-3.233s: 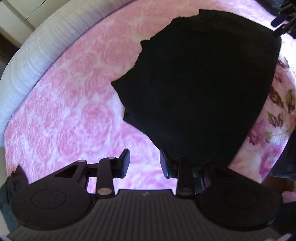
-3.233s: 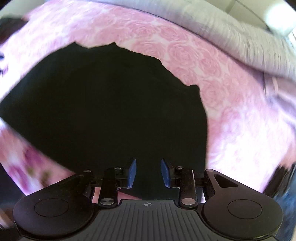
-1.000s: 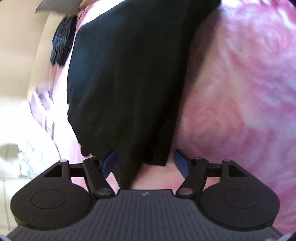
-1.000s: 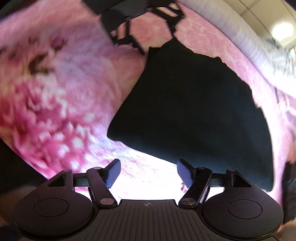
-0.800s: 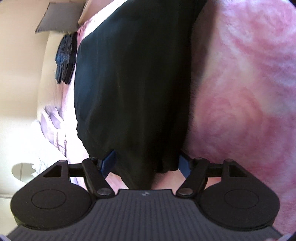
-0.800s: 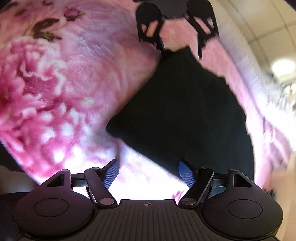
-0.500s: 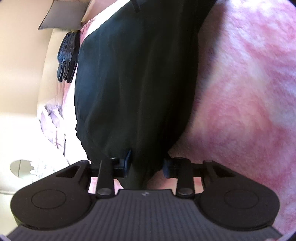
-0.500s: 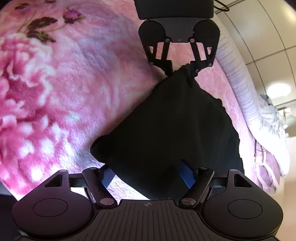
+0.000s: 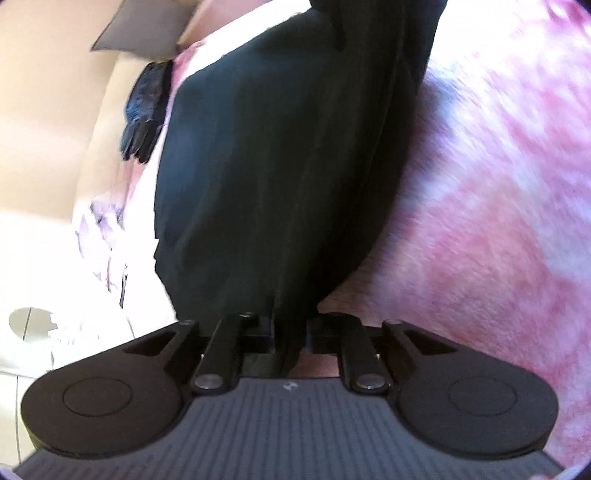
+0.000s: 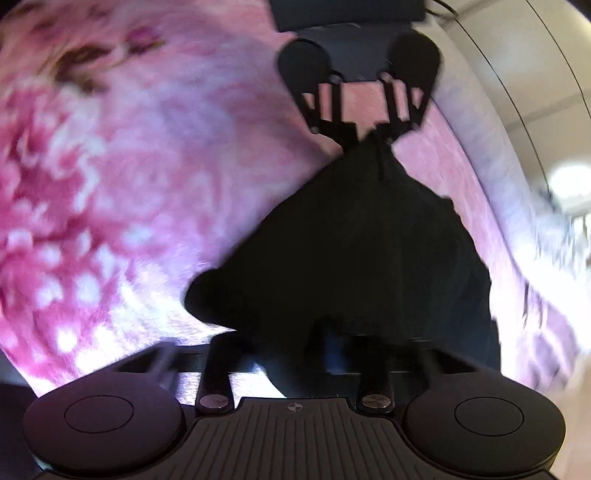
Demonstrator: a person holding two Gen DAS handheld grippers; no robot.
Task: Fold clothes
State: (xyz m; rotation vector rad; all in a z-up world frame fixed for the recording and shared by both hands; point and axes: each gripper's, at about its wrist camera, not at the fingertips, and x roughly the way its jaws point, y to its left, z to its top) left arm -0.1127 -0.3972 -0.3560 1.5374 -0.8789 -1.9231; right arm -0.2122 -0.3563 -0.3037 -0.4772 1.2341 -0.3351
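Note:
A black garment (image 9: 280, 155) lies on a pink rose-patterned blanket (image 9: 498, 229). My left gripper (image 9: 290, 332) is shut on one corner of the garment, with black cloth bunched between its fingers. In the right wrist view the same garment (image 10: 354, 251) stretches from the left gripper (image 10: 364, 134) at the top down to my right gripper (image 10: 314, 347). Black cloth covers the right gripper's fingers, which have closed in on it. The right view is blurred.
A dark glove-like item (image 9: 144, 110) lies at the blanket's far edge near a grey cushion (image 9: 144, 26). A pale quilted bed edge (image 10: 491, 122) runs along the right of the right wrist view. White crumpled bedding (image 9: 92, 236) sits at left.
Both grippers went from open beside the garment's corners to closed on them. The left shut first, then the right. The cloth between them has drawn into a taut ridge.

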